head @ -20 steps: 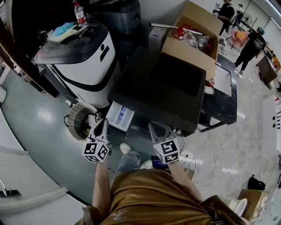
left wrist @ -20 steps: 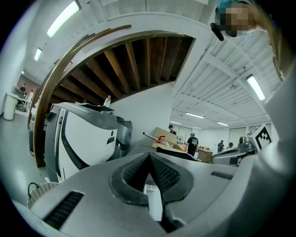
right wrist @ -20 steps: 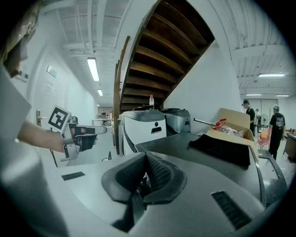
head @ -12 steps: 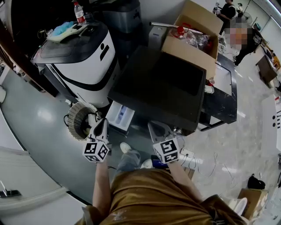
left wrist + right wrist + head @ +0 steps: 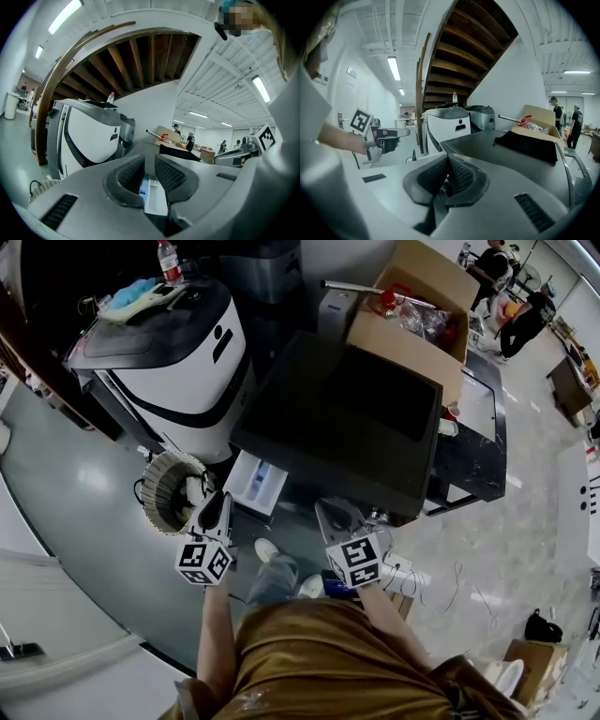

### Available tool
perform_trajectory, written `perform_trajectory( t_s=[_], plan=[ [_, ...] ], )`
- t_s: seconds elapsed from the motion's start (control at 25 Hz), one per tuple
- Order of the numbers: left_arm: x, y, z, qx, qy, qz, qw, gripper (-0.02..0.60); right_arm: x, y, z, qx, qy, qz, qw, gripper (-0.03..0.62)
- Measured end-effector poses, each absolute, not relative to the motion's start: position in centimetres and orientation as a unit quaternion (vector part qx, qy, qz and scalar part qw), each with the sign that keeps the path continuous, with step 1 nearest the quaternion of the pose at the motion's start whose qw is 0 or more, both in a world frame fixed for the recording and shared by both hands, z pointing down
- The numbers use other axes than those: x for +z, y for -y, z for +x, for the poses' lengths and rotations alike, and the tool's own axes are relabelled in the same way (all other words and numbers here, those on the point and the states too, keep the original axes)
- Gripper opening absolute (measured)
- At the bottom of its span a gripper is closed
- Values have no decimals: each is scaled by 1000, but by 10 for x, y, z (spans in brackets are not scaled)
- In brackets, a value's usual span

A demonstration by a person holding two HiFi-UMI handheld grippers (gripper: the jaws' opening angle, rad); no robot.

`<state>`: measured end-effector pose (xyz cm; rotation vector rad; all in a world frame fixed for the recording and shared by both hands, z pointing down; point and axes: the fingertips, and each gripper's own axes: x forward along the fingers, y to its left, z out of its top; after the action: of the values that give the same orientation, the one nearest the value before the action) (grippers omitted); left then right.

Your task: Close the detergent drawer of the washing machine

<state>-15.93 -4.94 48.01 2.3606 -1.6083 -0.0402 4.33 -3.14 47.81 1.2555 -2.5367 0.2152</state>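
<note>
The white detergent drawer (image 5: 255, 486) sticks out of the front of the dark washing machine (image 5: 319, 427), its blue insert showing. My left gripper (image 5: 217, 512) hovers just in front of the drawer, a little to its left and apart from it. In the left gripper view its jaws (image 5: 150, 161) stand a narrow gap apart with nothing between them, and the drawer (image 5: 157, 201) lies just beyond. My right gripper (image 5: 339, 521) hangs in front of the machine further right. Its pads meet at the tips (image 5: 446, 161) and hold nothing.
A white and black appliance (image 5: 178, 352) with a bottle (image 5: 169, 261) on top stands left of the washing machine. A round coiled object (image 5: 169, 491) lies on the floor by the left gripper. An open cardboard box (image 5: 412, 315) sits behind. People (image 5: 525, 320) stand far right.
Both grippers and the drawer stay where they were. Only the head camera has shifted a little.
</note>
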Motion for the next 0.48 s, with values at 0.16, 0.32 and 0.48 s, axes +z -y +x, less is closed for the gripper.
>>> perform_trajectory(
  t_s=[0.16, 0.32, 0.48],
  plan=[
    [493, 47, -159, -1, 555, 818, 153, 95, 485, 30, 42, 83, 883, 434, 158, 12],
    [509, 44, -157, 23, 551, 819, 160, 121, 493, 29, 42, 92, 882, 431, 164, 12],
    [524, 42, -159, 47, 550, 818, 165, 144, 502, 28, 42, 102, 881, 429, 170, 12]
  ],
)
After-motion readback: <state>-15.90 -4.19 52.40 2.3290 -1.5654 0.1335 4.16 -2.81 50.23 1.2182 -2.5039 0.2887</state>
